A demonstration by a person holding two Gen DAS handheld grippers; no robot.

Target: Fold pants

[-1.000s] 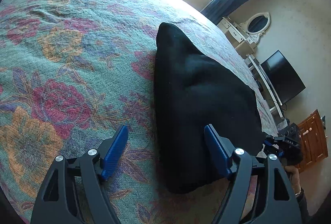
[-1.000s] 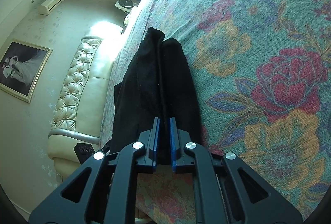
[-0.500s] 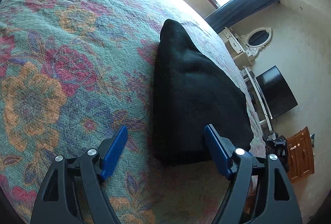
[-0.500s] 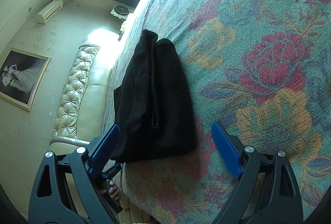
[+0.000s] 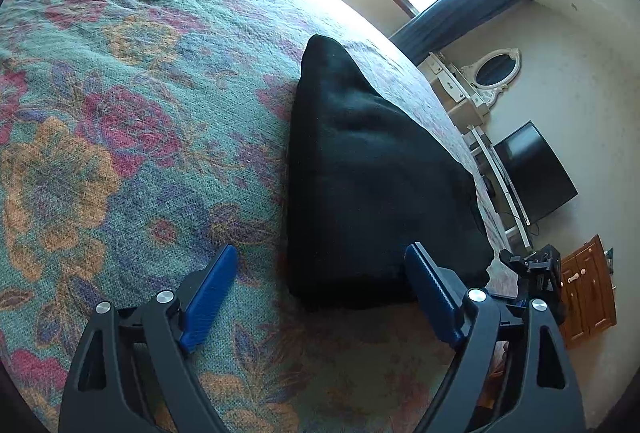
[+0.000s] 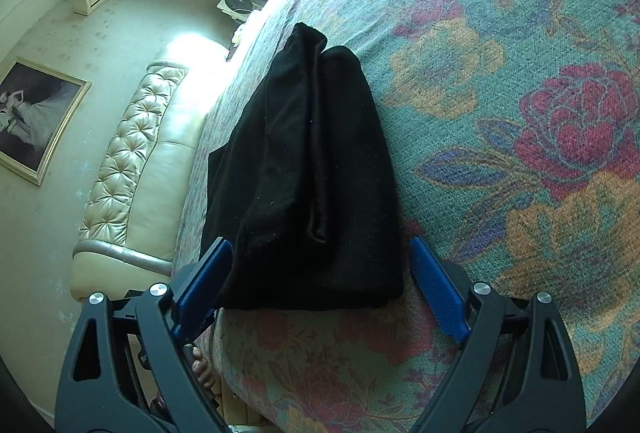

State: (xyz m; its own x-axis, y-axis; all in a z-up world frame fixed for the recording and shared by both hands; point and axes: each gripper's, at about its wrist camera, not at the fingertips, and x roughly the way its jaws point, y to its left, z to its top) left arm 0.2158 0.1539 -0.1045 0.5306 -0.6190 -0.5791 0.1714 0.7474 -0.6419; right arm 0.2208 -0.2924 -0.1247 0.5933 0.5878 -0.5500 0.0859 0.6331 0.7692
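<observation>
Pants point(image 5: 372, 189) lie on the bed point(image 5: 132, 137) (near its edge).

The black pants point(image 5: 372, 193) are so dark in the left wrist view that their folds and layers cannot be made out, and their near right corner is hidden behind the right finger of the left gripper point(image 5: 320, 297). In the right wrist view, the far left part of the pants drops over the edge of the bed point(image 6: 500, 93) and out of sight, and the near left corner sits behind the blue pad of the right gripper point(image 6: 320, 283). The framed picture point(image 6: 34, 121) is cut by that view's dark rim, and a hand point(image 6: 202, 367) below the bed edge is mostly covered by the gripper's black frame.
</observation>
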